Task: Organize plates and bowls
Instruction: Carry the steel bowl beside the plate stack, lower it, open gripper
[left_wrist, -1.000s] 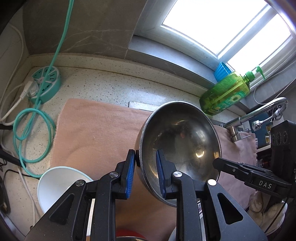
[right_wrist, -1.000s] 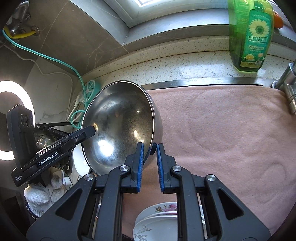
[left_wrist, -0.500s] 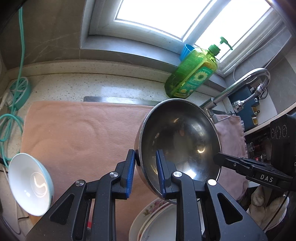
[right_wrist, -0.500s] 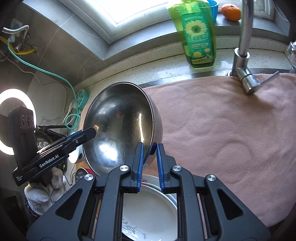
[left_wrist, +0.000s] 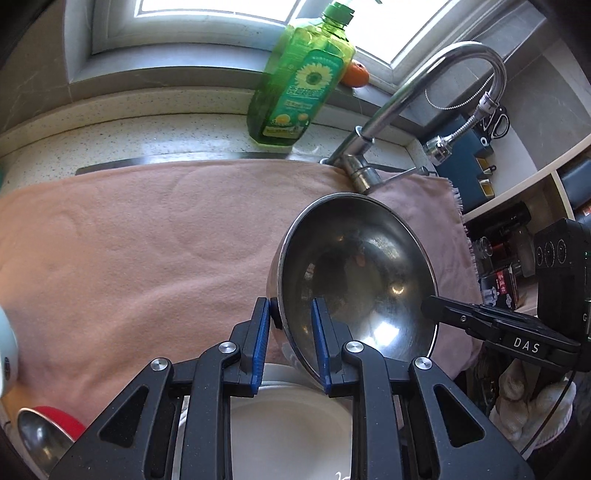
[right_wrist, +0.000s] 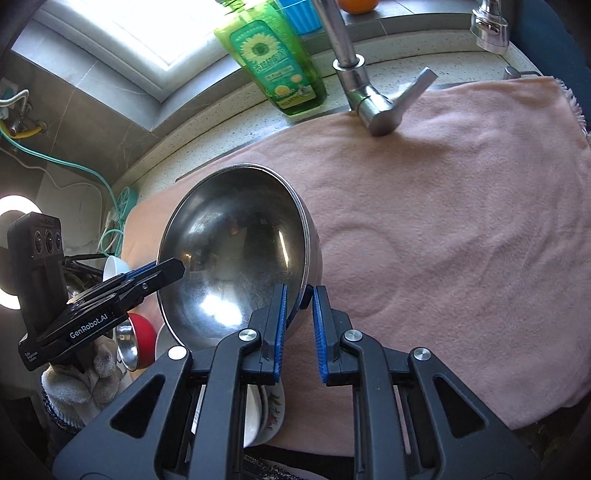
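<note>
The big shiny round steel bowl (left_wrist: 354, 280) is up in the air, and two grippers hold it together. The left gripper (left_wrist: 288, 343) pinches the rim on one side, with one blue pad inside the bowl and one outside. The right gripper (right_wrist: 298, 328) pinches the rim on the other side the same way. Both are clamped tight on the bowl. Two grips are likely used because the bowl is wide and slippery, and one pinch on a thin rim could let it swing or slip.

The bowl sits tilted, with its open side facing the grippers. That is just how a rim grip from both sides makes it hang.

Under the bowl and ahead of the grippers lies a soft pink cloth (right_wrist: 443, 221) spread on the surface. It probably keeps dishes from clinking and sliding. Right below the left gripper is a round white plate (left_wrist: 291, 424). Below the right gripper is a small stack of white plates with flowers (right_wrist: 266, 410). To the left of them is a small red bowl (right_wrist: 144, 339).

Far ahead of the grippers stand a green soap bottle (left_wrist: 299, 85) and a bent silver tap (left_wrist: 424, 92), near the window, out of the way.

The bowl looks to be on its way to a free spot on the cloth.
</note>
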